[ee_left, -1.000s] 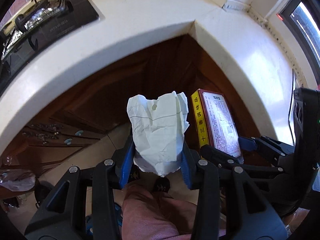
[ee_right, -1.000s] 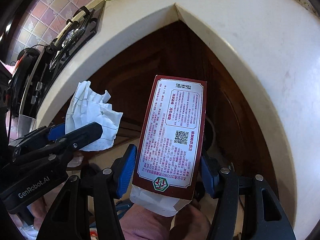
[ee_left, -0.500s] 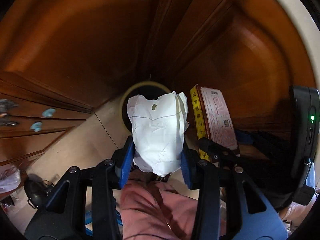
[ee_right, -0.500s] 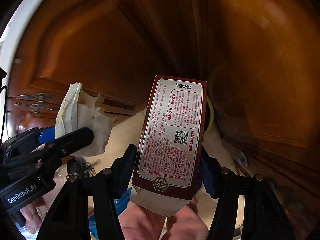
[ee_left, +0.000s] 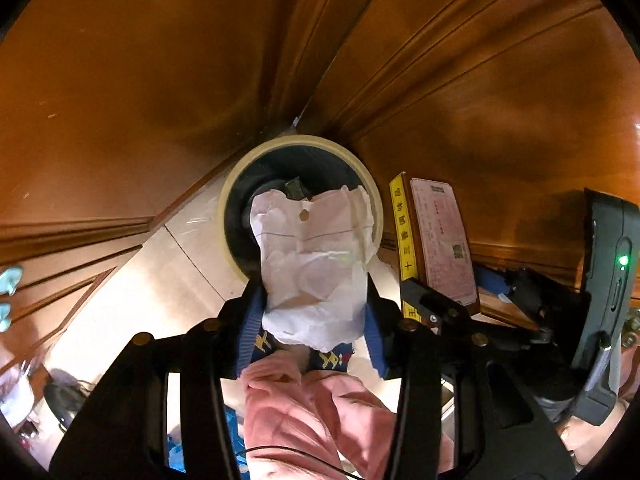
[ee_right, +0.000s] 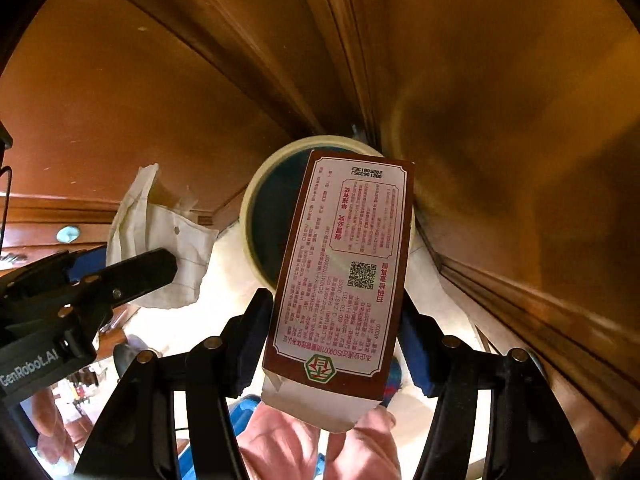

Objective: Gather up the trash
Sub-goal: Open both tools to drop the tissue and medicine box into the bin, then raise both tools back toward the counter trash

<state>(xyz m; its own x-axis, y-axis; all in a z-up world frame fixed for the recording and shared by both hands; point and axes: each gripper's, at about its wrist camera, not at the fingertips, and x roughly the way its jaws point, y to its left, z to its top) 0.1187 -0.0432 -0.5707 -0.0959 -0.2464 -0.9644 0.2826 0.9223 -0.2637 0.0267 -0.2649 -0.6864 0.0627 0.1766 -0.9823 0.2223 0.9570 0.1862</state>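
Observation:
My left gripper [ee_left: 314, 312] is shut on a crumpled white paper [ee_left: 314, 256] and holds it above a round bin [ee_left: 240, 184] with a cream rim and a dark inside, standing on the floor in the cabinet corner. My right gripper [ee_right: 334, 320] is shut on a flat red and white carton [ee_right: 344, 264] with printed text and a QR code, held above the same bin [ee_right: 256, 184]. The carton also shows in the left wrist view [ee_left: 436, 240], the paper in the right wrist view [ee_right: 160, 240]. Both grippers are side by side.
Brown wooden cabinet doors [ee_left: 480, 80] meet in a corner behind the bin. Pale floor tiles [ee_left: 140, 288] lie to the left. Drawers with pale handles [ee_left: 8, 280] are at far left. The person's pink trouser legs [ee_left: 320, 412] are below the grippers.
Both grippers have dropped from countertop height toward the floor and closer to the bin, which now looks larger. The white counter has left the view. Both still hold their items.

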